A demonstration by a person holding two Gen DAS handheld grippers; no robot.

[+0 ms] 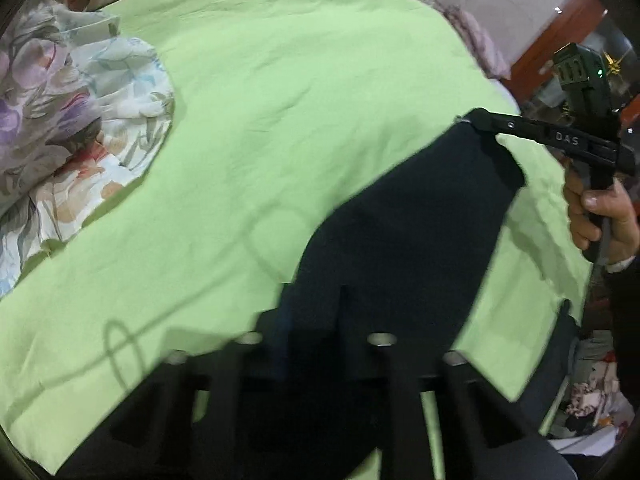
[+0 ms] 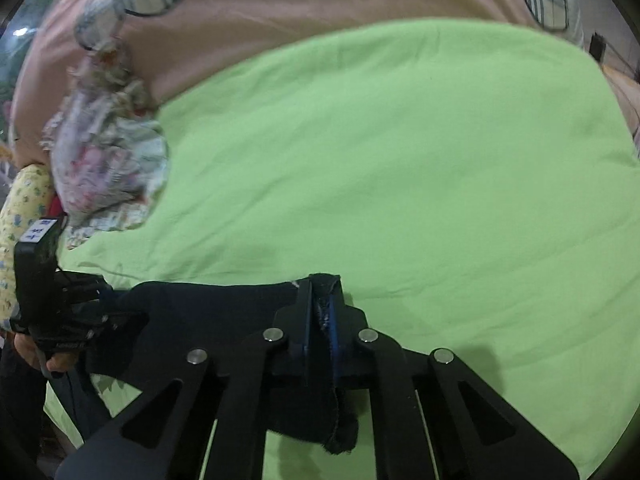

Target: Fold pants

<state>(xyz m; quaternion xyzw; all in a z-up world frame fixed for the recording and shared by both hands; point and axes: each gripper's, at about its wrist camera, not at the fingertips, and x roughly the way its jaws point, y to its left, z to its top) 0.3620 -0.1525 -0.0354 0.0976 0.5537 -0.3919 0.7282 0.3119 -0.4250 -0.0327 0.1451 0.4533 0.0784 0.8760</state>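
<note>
Dark navy pants (image 1: 400,216) hang stretched between my two grippers over a light green sheet (image 1: 260,100). In the left wrist view my left gripper (image 1: 342,292) sits at the bottom with its jaws together, the dark cloth draped over its fingertips. At the upper right my right gripper (image 1: 478,114) pinches a corner of the pants, with a hand (image 1: 600,208) on its handle. The right wrist view shows my right gripper (image 2: 322,284) shut on a bunched edge of the pants (image 2: 208,308). At the far left my left gripper (image 2: 112,300) holds the other end.
A crumpled pile of floral clothes (image 1: 60,120) lies on the left edge of the sheet, and shows as the floral pile (image 2: 108,168) in the right wrist view. Pink bedding (image 2: 280,8) lies beyond the green sheet (image 2: 400,160). Room clutter (image 1: 592,400) sits past the sheet's right edge.
</note>
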